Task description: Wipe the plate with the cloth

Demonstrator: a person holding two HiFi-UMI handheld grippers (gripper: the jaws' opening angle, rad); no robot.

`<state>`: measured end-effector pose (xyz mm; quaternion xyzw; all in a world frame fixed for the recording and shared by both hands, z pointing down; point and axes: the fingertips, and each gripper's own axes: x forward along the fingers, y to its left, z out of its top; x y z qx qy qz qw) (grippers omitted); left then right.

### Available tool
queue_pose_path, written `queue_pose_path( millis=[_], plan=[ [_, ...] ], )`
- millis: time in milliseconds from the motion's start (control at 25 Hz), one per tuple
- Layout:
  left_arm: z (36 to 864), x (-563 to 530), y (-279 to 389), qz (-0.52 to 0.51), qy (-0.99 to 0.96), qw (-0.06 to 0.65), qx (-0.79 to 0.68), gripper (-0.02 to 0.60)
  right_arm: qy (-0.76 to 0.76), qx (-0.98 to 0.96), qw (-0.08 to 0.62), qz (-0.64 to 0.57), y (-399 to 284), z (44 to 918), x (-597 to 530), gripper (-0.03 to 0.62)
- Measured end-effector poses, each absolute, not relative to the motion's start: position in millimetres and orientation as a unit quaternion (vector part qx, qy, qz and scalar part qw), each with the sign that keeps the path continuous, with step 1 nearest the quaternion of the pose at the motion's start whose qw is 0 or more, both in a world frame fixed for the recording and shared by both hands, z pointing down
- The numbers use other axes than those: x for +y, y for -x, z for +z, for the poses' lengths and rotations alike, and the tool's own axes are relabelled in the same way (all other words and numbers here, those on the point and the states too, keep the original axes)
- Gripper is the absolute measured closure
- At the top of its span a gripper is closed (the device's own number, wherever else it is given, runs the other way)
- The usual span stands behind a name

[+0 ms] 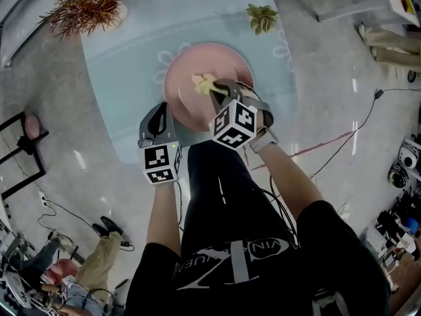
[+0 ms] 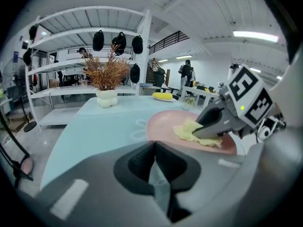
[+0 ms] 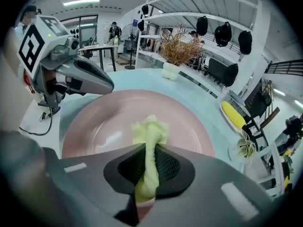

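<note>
Right tongs (image 3: 150, 163) pinch the crumpled yellow cloth (image 3: 150, 126) at the middle of the round pink plate (image 3: 94, 126). Left tongs (image 2: 155, 167) are closed and empty, beside its 8 o'clock rim. I think I'm wiping. Next I should rub toward 12 o'clock.

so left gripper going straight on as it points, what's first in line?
Most likely the left rim of the plate, right ahead of the left gripper; depth's unclear, so it may graze the tablecloth first.
</note>
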<state>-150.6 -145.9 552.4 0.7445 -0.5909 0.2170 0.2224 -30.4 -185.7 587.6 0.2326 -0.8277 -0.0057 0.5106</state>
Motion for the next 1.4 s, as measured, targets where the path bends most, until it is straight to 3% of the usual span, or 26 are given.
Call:
queue_pose_path(
  millis=[800,1080,1400],
  plan=[
    [552,-143,150,0.206,-0.744,0.234,-0.590,0.581,-0.171,-0.855,0.489,0.010,73,589,-141,0.554],
    [538,-140,153,0.200,-0.748,0.225,-0.591,0.581,-0.165,-0.882,0.416,0.149,80,580,-135,0.554],
    [505,-142,163,0.181,-0.749,0.204,-0.604,0.581,-0.211,-0.900,0.351,0.146,60,535,-148,0.553]
  ],
)
